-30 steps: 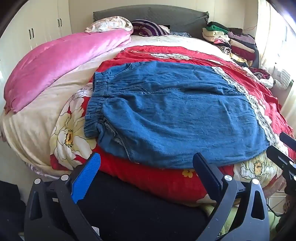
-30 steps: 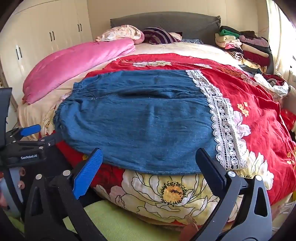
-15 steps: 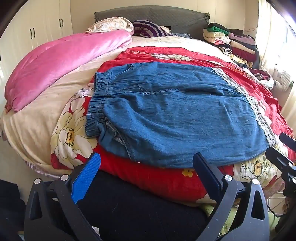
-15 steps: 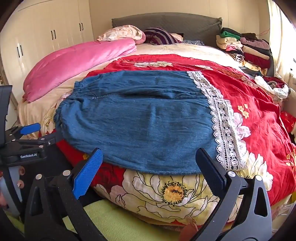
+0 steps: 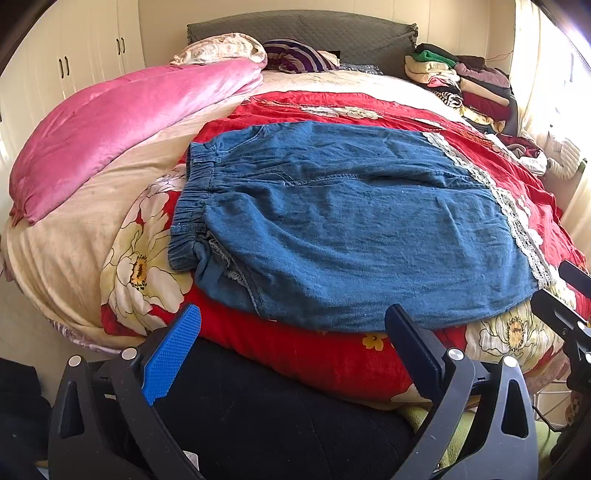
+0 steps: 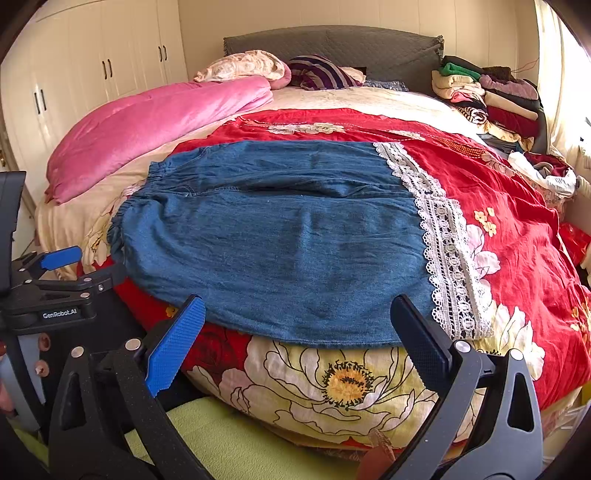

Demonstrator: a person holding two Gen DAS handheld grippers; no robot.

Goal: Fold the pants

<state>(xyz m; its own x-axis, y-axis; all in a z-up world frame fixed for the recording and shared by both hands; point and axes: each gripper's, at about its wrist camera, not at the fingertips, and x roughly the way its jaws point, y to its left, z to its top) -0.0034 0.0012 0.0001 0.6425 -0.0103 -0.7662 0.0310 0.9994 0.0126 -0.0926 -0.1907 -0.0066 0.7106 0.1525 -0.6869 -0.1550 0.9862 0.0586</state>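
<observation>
Denim-blue pants (image 5: 351, 225) lie flat across a red floral quilt (image 5: 332, 358) on the bed, folded lengthwise so one leg sits on the other, with the elastic waistband to the left and the lace-trimmed hems to the right. Their near edge runs close to the near side of the mattress.

From the left wrist view the gathered waistband (image 5: 190, 218) is plain to see, with a turned-over flap at its near corner showing a seam — detail that the right wrist view reduces to a thin ruffled edge (image 6: 118, 229). The right wrist view, in turn, shows the white lace trim (image 6: 443, 251) broadly, as a wide openwork band down the right end of the pants, where the left view gives only a narrow strip at the far right (image 5: 517, 221).

Both tools hang just off the near edge of the bed, apart from the fabric. The left gripper (image 5: 291, 332) has its jaws spread wide and grasps nothing; below it is a dark cloth-covered shape. The right gripper (image 6: 295, 325) is likewise released, empty, over a big yellow-centred flower on the quilt.

Each view catches the other tool at its margin: the left gripper shows at the left edge of the right view, the right gripper at the right edge of the left.

A pink duvet (image 6: 147, 129) lies far left, and stacked clothes (image 6: 487, 96) sit far right by the grey headboard (image 5: 303, 29).
</observation>
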